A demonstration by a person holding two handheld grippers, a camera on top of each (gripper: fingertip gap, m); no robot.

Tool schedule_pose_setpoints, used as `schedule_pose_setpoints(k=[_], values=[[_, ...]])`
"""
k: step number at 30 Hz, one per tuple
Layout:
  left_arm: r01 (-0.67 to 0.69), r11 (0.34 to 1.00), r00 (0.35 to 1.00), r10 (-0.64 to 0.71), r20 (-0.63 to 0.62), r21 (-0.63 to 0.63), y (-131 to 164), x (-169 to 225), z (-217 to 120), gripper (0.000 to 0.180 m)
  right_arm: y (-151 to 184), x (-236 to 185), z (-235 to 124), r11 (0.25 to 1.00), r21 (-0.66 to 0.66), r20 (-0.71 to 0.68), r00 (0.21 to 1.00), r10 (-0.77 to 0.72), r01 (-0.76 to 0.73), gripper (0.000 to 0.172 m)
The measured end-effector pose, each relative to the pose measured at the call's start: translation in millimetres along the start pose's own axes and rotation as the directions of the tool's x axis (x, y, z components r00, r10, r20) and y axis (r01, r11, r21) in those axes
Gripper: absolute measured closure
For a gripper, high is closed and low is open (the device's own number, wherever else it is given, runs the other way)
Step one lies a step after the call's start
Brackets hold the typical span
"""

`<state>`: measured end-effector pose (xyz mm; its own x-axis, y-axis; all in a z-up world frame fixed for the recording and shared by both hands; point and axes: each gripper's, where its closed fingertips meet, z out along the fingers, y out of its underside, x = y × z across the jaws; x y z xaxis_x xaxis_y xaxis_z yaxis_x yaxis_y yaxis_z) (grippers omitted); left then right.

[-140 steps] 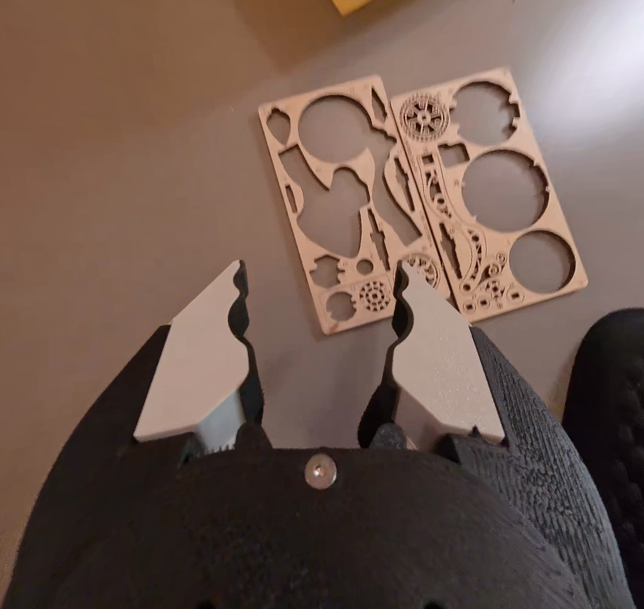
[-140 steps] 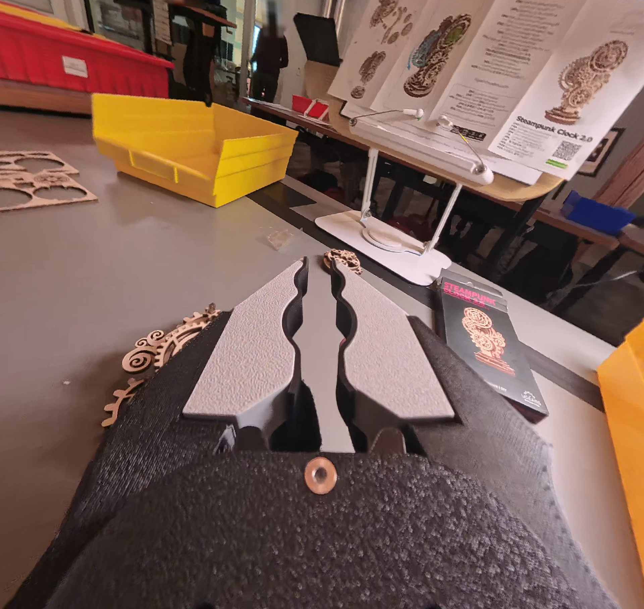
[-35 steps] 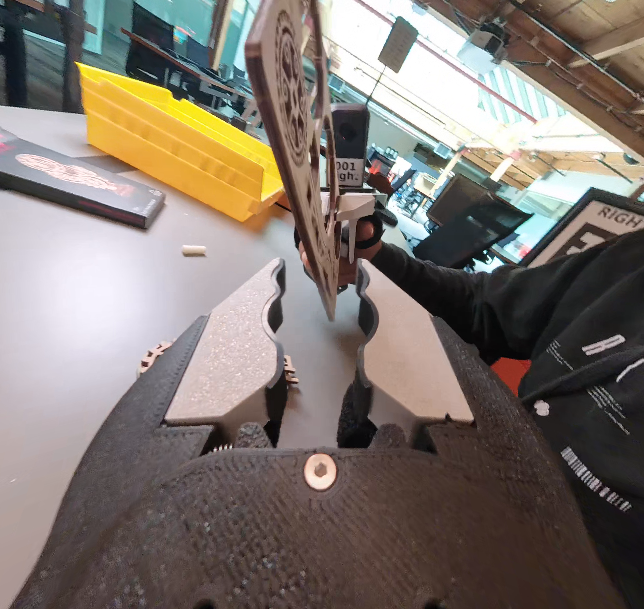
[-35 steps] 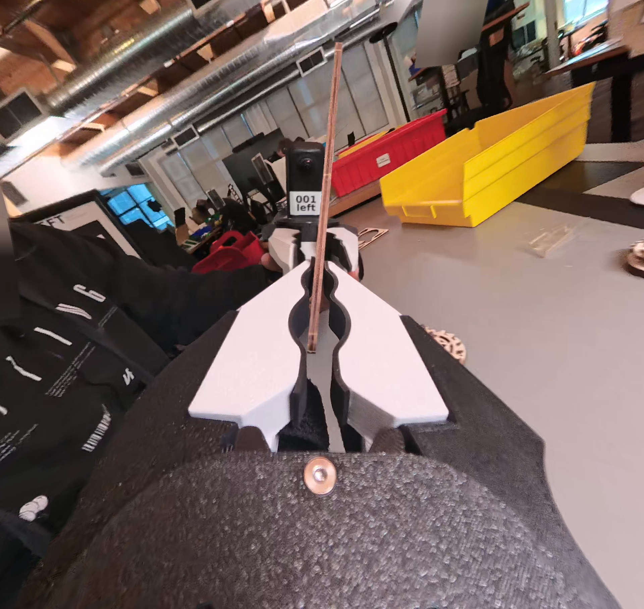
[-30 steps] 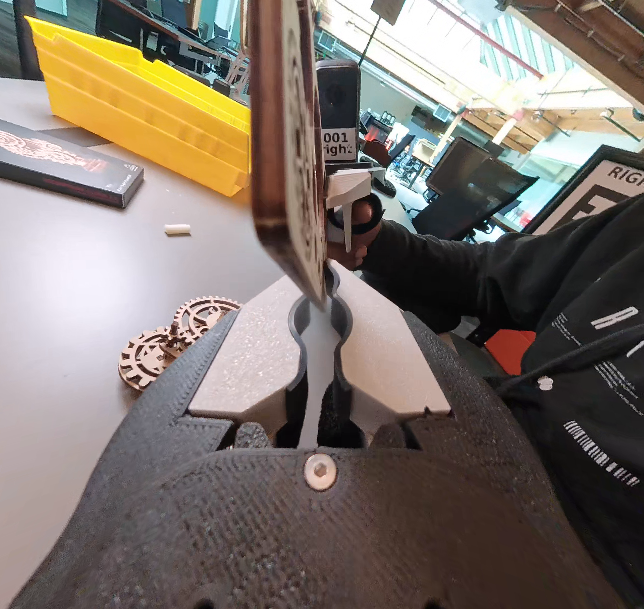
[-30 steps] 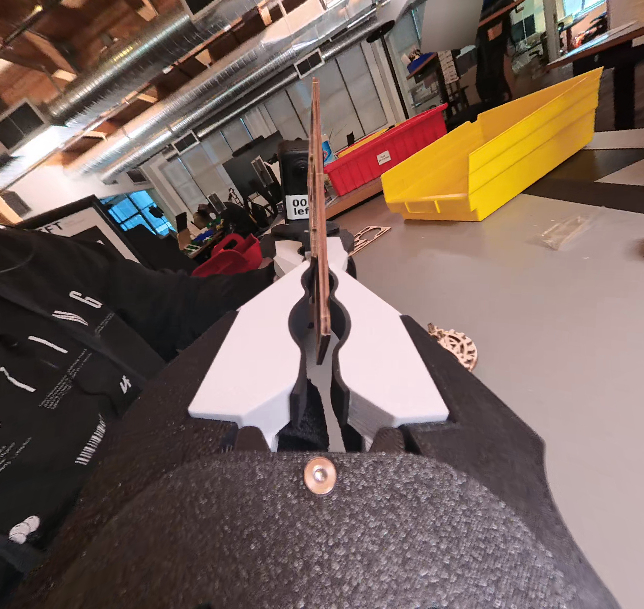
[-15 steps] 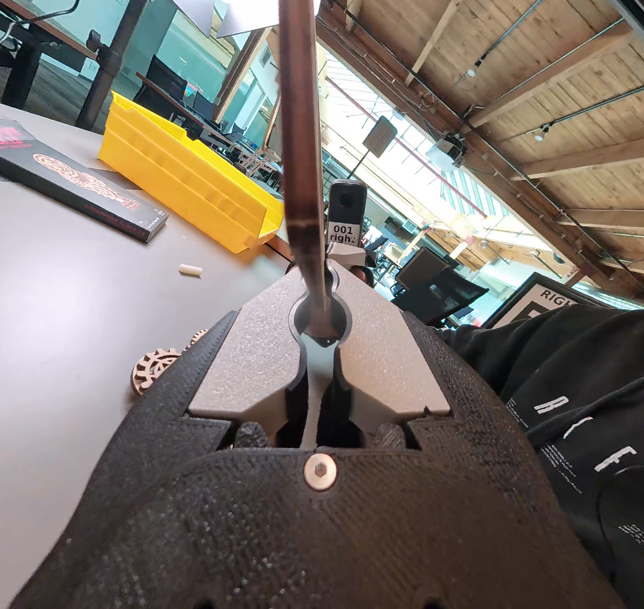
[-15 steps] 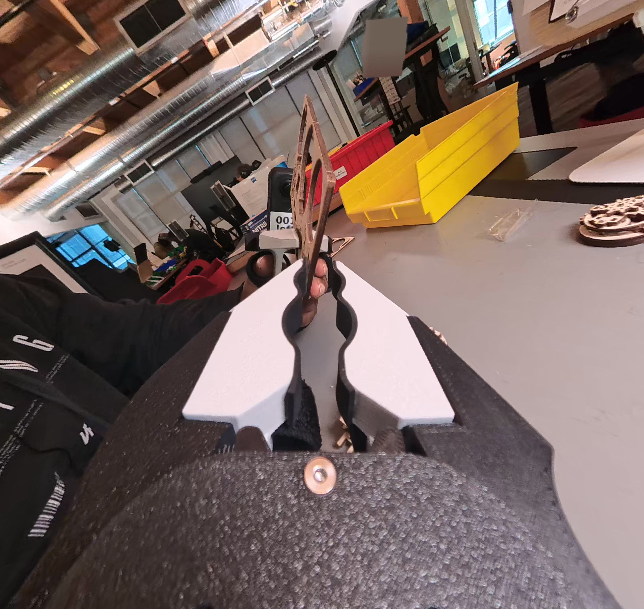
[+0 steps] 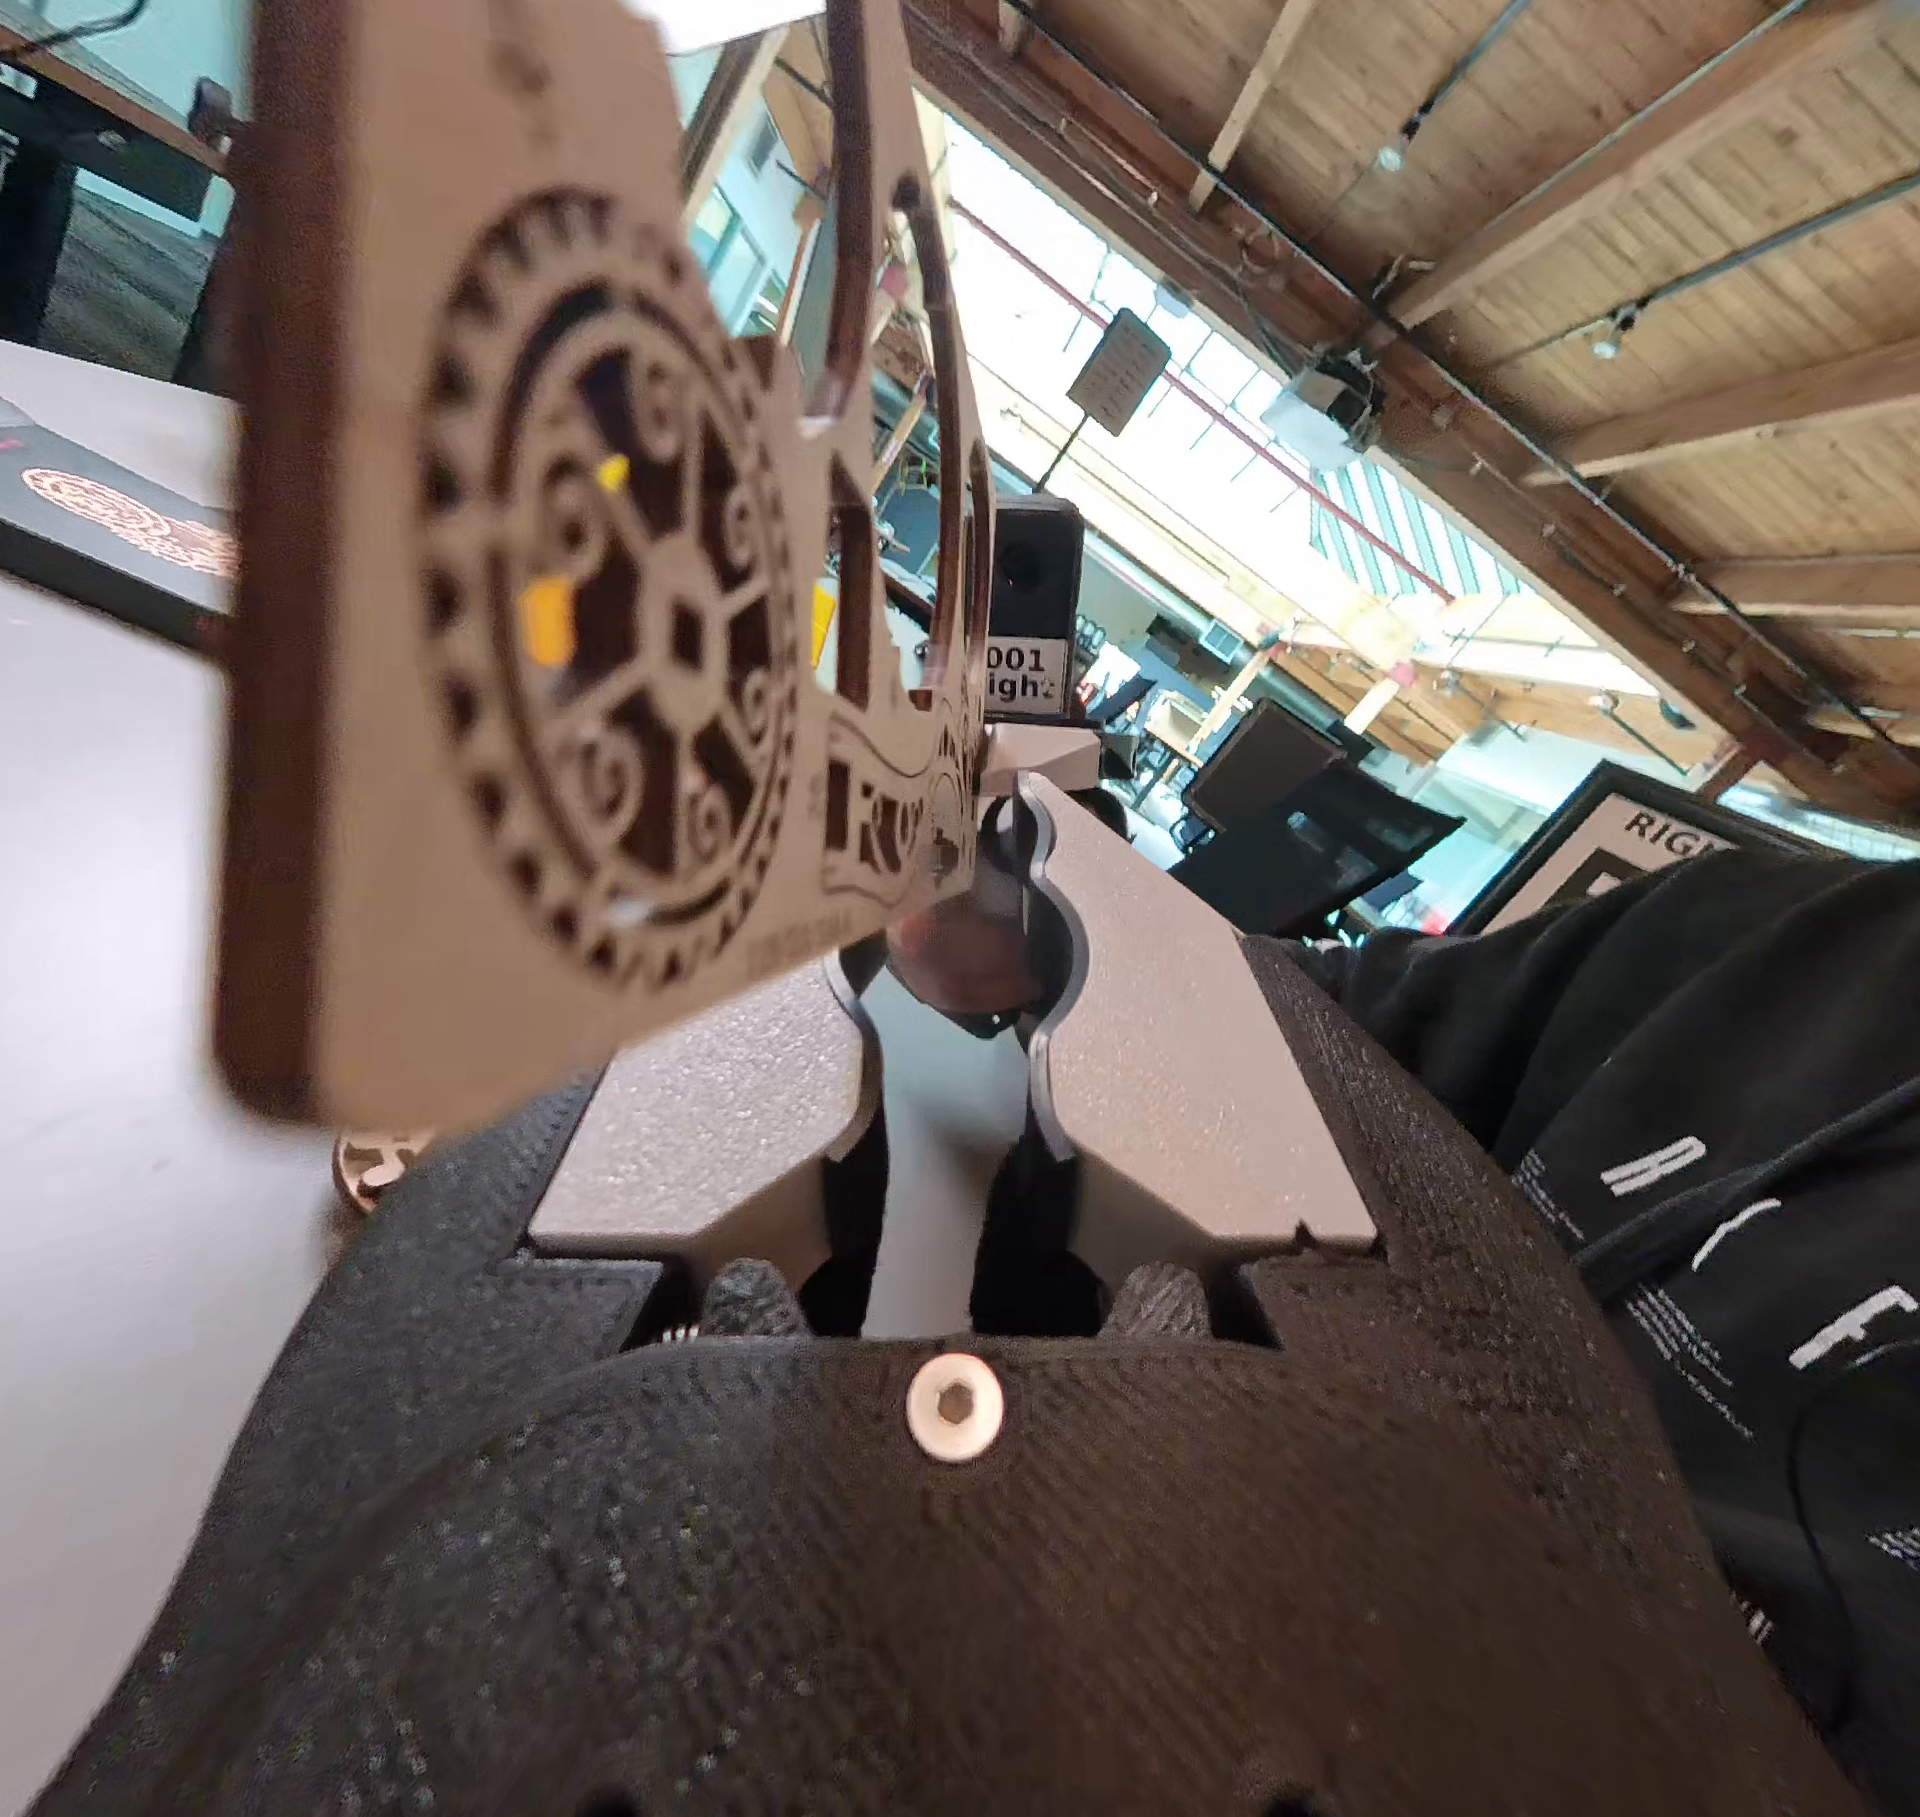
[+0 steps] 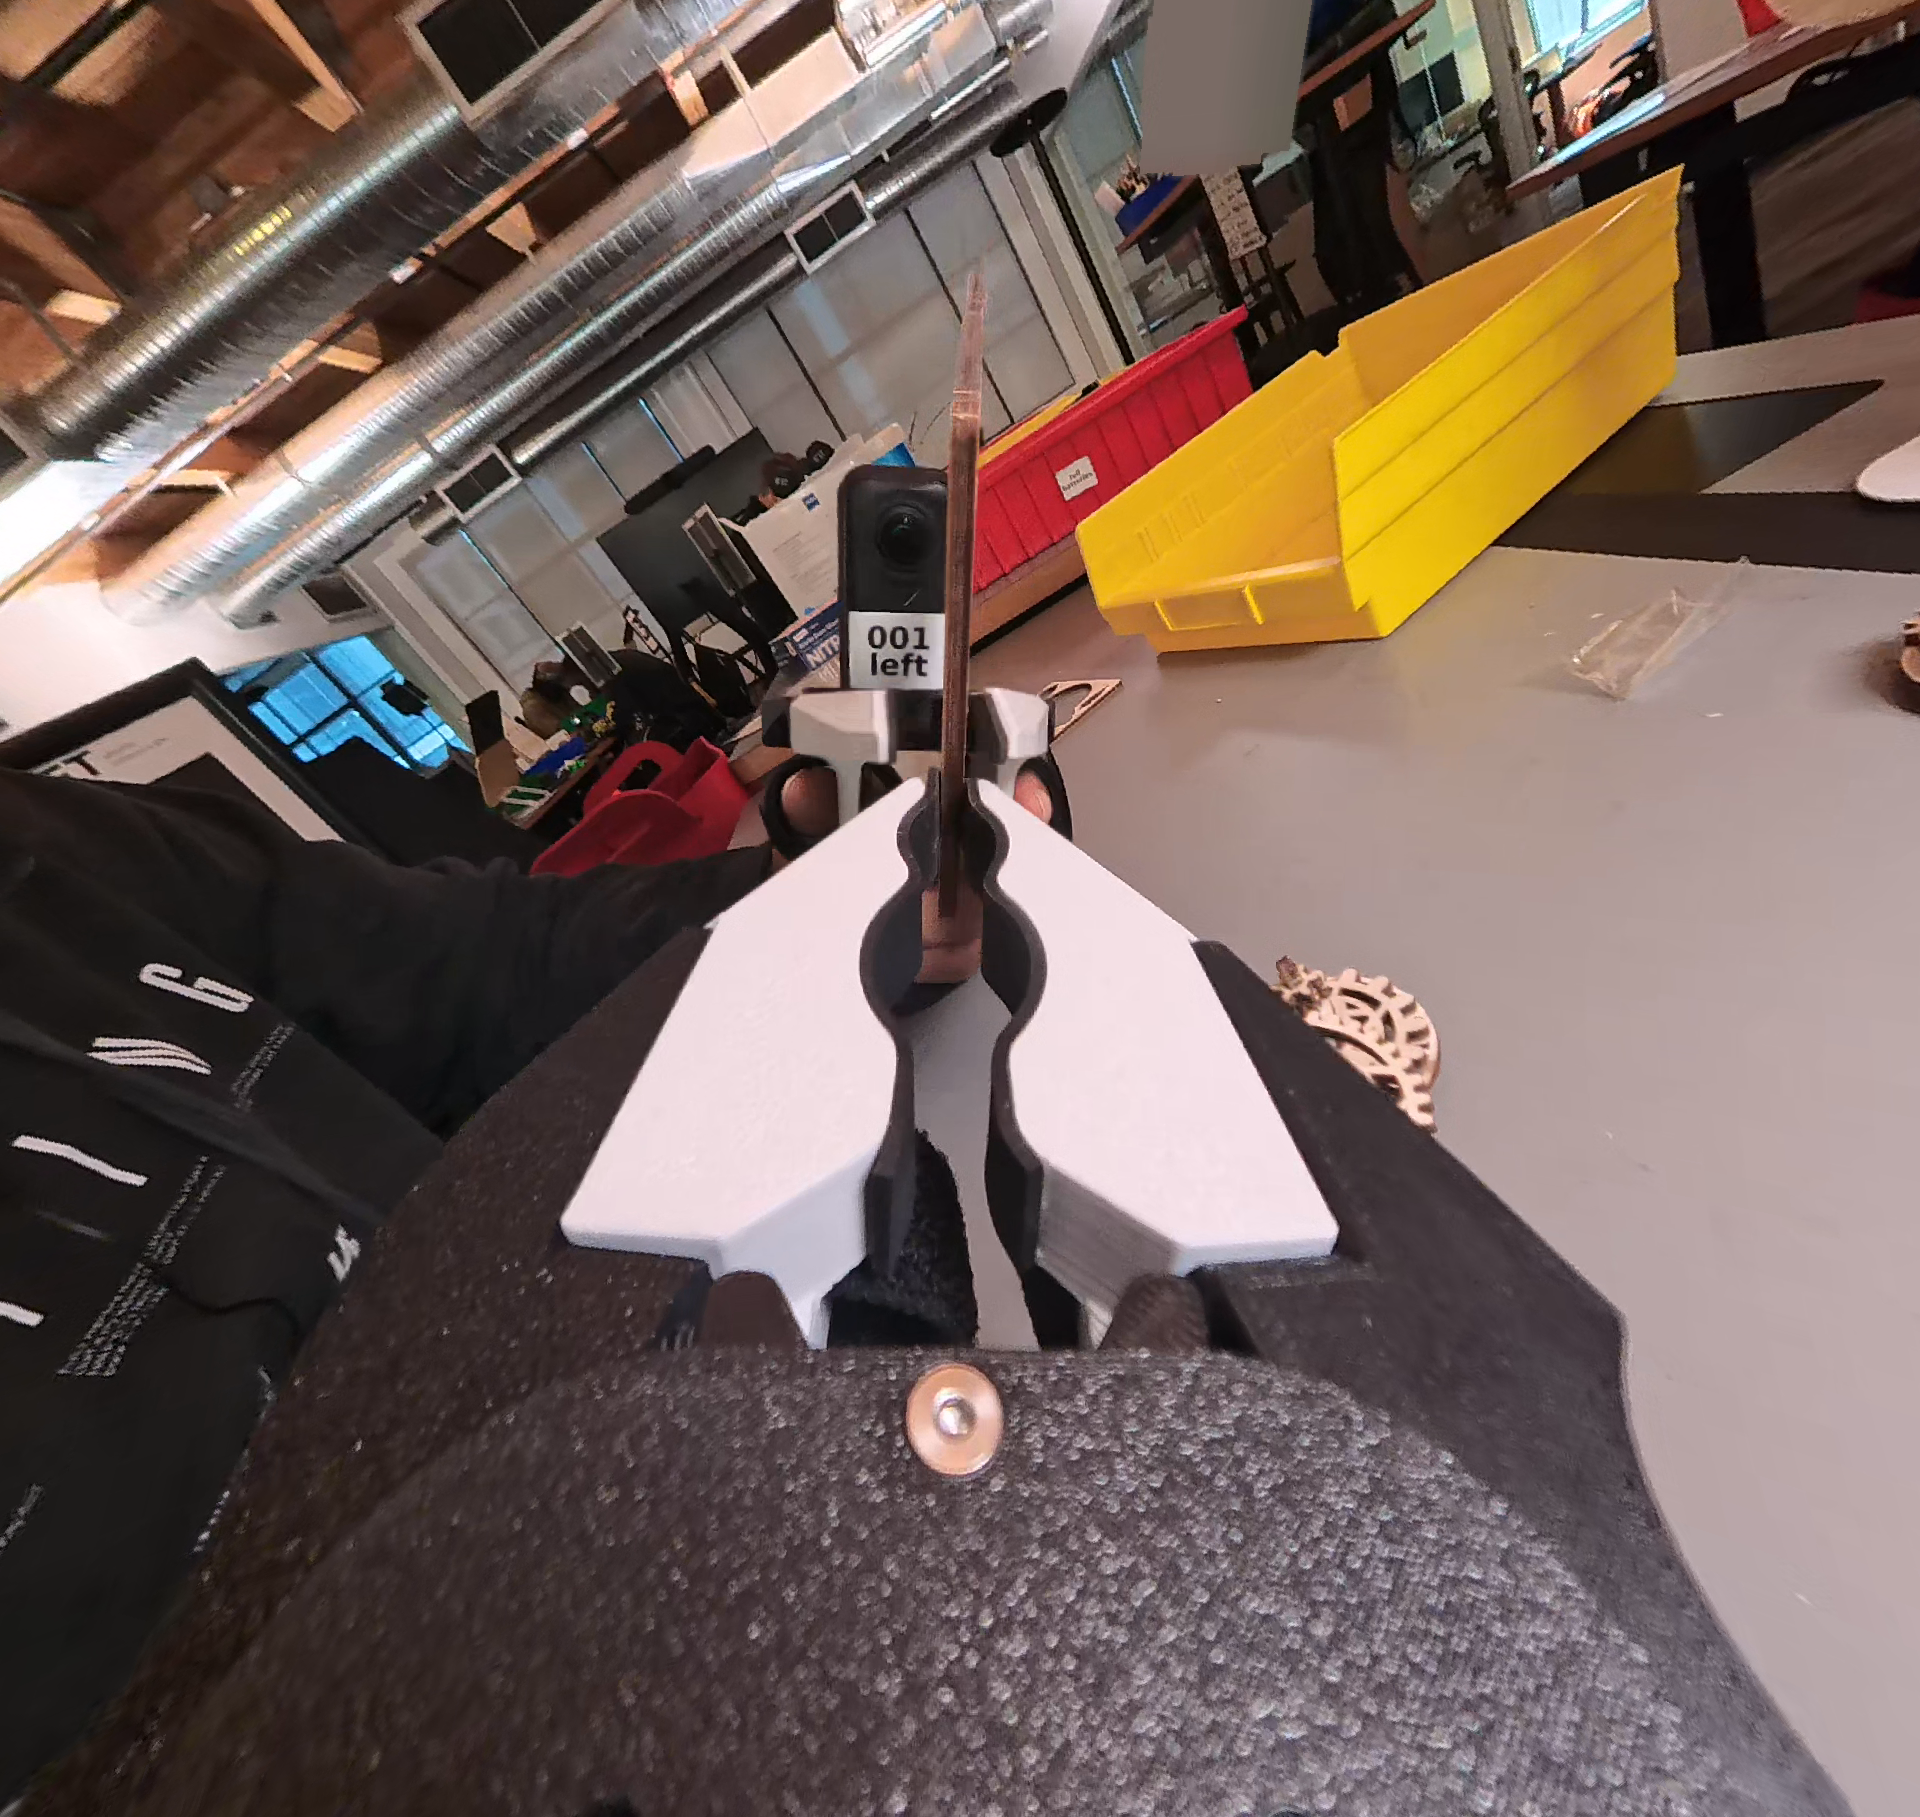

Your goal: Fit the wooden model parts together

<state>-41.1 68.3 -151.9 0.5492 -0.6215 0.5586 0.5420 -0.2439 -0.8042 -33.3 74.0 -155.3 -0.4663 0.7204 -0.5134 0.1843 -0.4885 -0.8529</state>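
A thin wooden sheet (image 9: 499, 624) with laser-cut gear parts is held upright in the air between the two grippers. My right gripper (image 10: 948, 822) is shut on the sheet's lower edge, and the sheet (image 10: 961, 541) stands edge-on in the right wrist view. My left gripper (image 9: 935, 894) is open; the sheet's near end hangs blurred over its left finger (image 9: 727, 1092). In the right wrist view the left gripper (image 10: 925, 728) shows farther off, fingers apart, with the sheet passing between them without pressing. The right gripper (image 9: 1039, 754) shows behind the sheet.
On the grey table (image 10: 1558, 884) lie a wooden gear assembly (image 10: 1371, 1040), a yellow bin (image 10: 1403, 489), a plastic bag (image 10: 1652, 624) and another cut sheet (image 10: 1081, 697). A black box (image 9: 104, 531) and a gear (image 9: 374, 1159) lie at the left. A black sleeve (image 9: 1610, 1040) is at the right. My left and right fingertips are right by each other.
My left gripper, shut on the sheet half a second ago, has opened. My right gripper let its pads part briefly and has shut on the sheet again. The sheet has turned its face toward the left camera.
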Motion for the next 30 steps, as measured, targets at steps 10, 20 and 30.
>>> schedule_pose_setpoints(k=[10, 20, 30], values=[[-0.007, 0.999, 0.999, 0.008, 0.038, -0.036, 10.0, -4.6, 5.6, 0.180, 5.2, 6.8, 0.4, 0.997, -0.010, -0.001, 0.997, 0.077, -0.077, 0.168], [0.017, 1.000, 0.998, -0.016, 0.063, -0.016, 7.9, -10.0, 4.3, 0.180, 3.7, 12.7, -4.0, 0.997, -0.004, -0.014, 0.997, 0.079, -0.079, 0.169], [-0.003, 1.000, 0.997, 0.002, 0.078, 0.006, 6.7, -8.9, 6.1, 0.180, 6.3, 11.8, -2.5, 0.999, -0.022, -0.033, 0.999, 0.030, -0.030, 0.168]])
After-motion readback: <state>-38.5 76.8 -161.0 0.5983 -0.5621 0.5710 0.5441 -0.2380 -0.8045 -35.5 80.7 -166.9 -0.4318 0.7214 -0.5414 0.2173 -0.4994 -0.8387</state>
